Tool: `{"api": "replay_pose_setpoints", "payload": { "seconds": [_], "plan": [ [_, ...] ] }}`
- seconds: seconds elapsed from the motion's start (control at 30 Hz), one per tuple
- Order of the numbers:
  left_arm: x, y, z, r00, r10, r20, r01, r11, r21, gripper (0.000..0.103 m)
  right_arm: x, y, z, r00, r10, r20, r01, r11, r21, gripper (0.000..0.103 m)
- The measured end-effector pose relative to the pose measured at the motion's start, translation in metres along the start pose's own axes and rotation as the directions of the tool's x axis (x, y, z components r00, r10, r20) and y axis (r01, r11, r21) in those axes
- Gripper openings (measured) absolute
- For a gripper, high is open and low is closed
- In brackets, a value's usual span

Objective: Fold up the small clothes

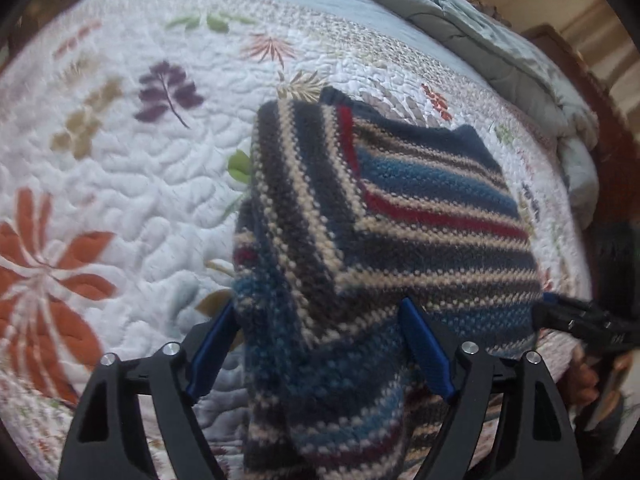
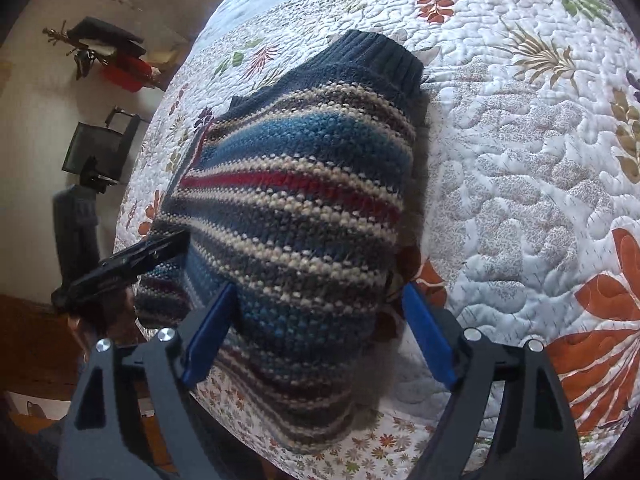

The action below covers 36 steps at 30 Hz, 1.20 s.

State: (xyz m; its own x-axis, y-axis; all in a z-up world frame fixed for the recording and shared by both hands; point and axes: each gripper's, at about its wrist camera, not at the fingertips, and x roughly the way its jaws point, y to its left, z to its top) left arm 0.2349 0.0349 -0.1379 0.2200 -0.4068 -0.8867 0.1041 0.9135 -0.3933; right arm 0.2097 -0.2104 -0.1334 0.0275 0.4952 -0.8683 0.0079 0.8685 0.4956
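Quilted floral bedspread (image 1: 132, 168) carrying a striped knit sweater (image 1: 400, 216), partly folded, near the bed's edge. Left gripper (image 1: 320, 332) and right gripper (image 2: 316, 316) both stand wide, sweater fabric between the blue pads. Only the left view shows the rumpled grey duvet (image 1: 480, 28); only the right shows the ribbed navy cuff (image 2: 380, 56) and a dark monitor (image 2: 96, 148).

1. The left gripper (image 1: 320, 344) has black angular arms, each pierced by a triangular cut-out.
2. Its fingers (image 1: 426, 352) carry ribbed blue pads.
3. Silver round screws sit at the joints.
4. The right gripper (image 2: 318, 332) matches: black frame, blue pads, silver screws.
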Motion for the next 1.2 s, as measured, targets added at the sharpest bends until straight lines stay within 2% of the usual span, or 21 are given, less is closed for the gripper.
{"api": "replay_pose_setpoints", "payload": {
  "seconds": [0.13, 0.3, 0.37, 0.47, 0.53, 0.6, 0.7, 0.73, 0.87, 0.93, 0.97, 1.0, 1.1, 1.2],
  "plan": [
    [0.010, 0.009, 0.005, 0.995, -0.089, -0.040, 0.087, 0.995, -0.055, 0.087, -0.004, 0.003, -0.001, 1.000, -0.009, 0.010, 0.009, 1.000, -0.017, 0.082],
    [0.012, 0.008, 0.007, 0.990, -0.111, -0.082, 0.108, 0.993, -0.043, 0.086, -0.009, 0.006, -0.006, 1.000, -0.012, 0.015, 0.013, 0.999, -0.042, 0.081],
    [0.013, 0.009, 0.006, 0.991, -0.090, -0.094, 0.087, 0.995, -0.040, 0.071, -0.009, 0.006, -0.009, 1.000, -0.008, 0.011, 0.008, 0.999, -0.041, 0.081],
    [0.011, 0.017, 0.007, 0.988, -0.107, -0.108, 0.101, 0.993, -0.056, 0.059, -0.009, 0.005, -0.011, 1.000, 0.001, 0.011, 0.000, 1.000, -0.030, 0.081],
    [0.008, 0.023, 0.007, 0.984, -0.132, -0.116, 0.125, 0.990, -0.066, 0.057, -0.010, 0.006, -0.012, 1.000, -0.005, 0.016, 0.006, 0.999, -0.035, 0.081],
    [0.008, 0.028, 0.006, 0.979, -0.165, -0.119, 0.157, 0.985, -0.074, 0.060, -0.012, 0.008, -0.013, 1.000, -0.015, 0.018, 0.016, 0.999, -0.049, 0.081],
    [0.007, 0.039, 0.004, 0.972, -0.199, -0.125, 0.190, 0.978, -0.080, 0.074, -0.013, 0.011, -0.016, 0.999, -0.029, 0.021, 0.030, 0.997, -0.066, 0.081],
    [0.007, 0.043, 0.003, 0.970, -0.201, -0.133, 0.191, 0.978, -0.086, 0.084, -0.013, 0.011, -0.016, 0.999, -0.031, 0.021, 0.033, 0.997, -0.069, 0.081],
    [0.015, 0.064, -0.002, 0.935, -0.316, -0.159, 0.296, 0.945, -0.138, 0.089, -0.012, 0.006, -0.019, 1.000, -0.028, 0.013, 0.029, 0.998, -0.061, 0.081],
    [0.017, 0.064, -0.001, 0.923, -0.350, -0.161, 0.333, 0.935, -0.124, 0.089, -0.010, 0.004, -0.019, 1.000, -0.021, 0.010, 0.021, 0.998, -0.052, 0.081],
    [0.020, 0.062, -0.001, 0.906, -0.386, -0.172, 0.372, 0.922, -0.109, 0.089, -0.010, 0.004, -0.020, 1.000, -0.019, 0.010, 0.020, 0.999, -0.051, 0.081],
    [0.024, 0.060, -0.001, 0.902, -0.392, -0.183, 0.378, 0.920, -0.104, 0.089, -0.009, 0.005, -0.020, 1.000, -0.020, 0.012, 0.020, 0.998, -0.054, 0.081],
    [0.032, 0.048, 0.002, 0.915, -0.349, -0.202, 0.343, 0.937, -0.065, 0.090, -0.007, 0.007, -0.019, 1.000, -0.022, 0.011, 0.022, 0.998, -0.062, 0.081],
    [0.033, 0.047, 0.005, 0.914, -0.347, -0.209, 0.341, 0.938, -0.068, 0.090, -0.006, 0.006, -0.018, 1.000, -0.011, 0.008, 0.011, 0.998, -0.055, 0.081]
  ]
}}
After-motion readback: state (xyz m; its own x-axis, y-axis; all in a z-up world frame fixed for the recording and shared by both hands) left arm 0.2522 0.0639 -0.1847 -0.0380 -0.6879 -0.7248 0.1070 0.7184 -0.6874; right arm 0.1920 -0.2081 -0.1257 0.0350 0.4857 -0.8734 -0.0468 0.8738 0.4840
